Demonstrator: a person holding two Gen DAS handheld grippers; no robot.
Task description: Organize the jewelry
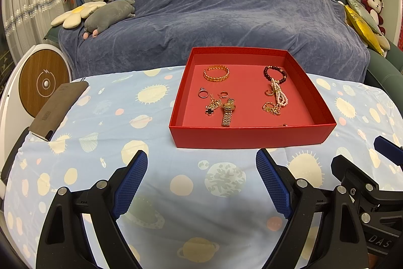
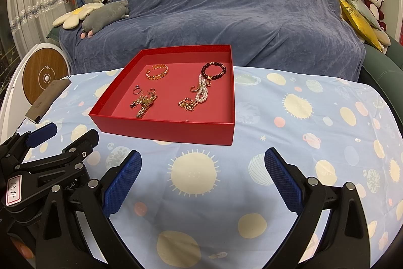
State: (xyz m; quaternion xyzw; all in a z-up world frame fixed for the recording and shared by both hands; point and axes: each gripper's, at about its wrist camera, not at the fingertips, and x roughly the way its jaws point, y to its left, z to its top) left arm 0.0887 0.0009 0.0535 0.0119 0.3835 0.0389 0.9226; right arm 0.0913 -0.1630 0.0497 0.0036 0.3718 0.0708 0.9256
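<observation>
A red open box (image 1: pixel 249 136) (image 2: pixel 166 131) stands on the table and holds jewelry: a gold bangle (image 1: pixel 216 73) (image 2: pixel 156 71), a dark bead bracelet (image 1: pixel 275 73) (image 2: pixel 214 70), a pearl strand (image 1: pixel 280 95) (image 2: pixel 202 92), a gold watch (image 1: pixel 228 112) (image 2: pixel 145 105), rings (image 1: pixel 203 93) and gold chains (image 1: pixel 271 108) (image 2: pixel 187 103). My left gripper (image 1: pixel 201 160) is open and empty, in front of the box. My right gripper (image 2: pixel 202 158) is open and empty, in front of the box's right corner. Each gripper shows at the edge of the other's view.
The table has a light blue planet-print cloth (image 2: pixel 314 117). A brown flat case (image 1: pixel 59 106) lies at its left edge. Behind stands a sofa under a blue cover (image 1: pixel 214 6) with plush toys (image 1: pixel 108 14). A round white and wood device (image 1: pixel 42 82) stands left.
</observation>
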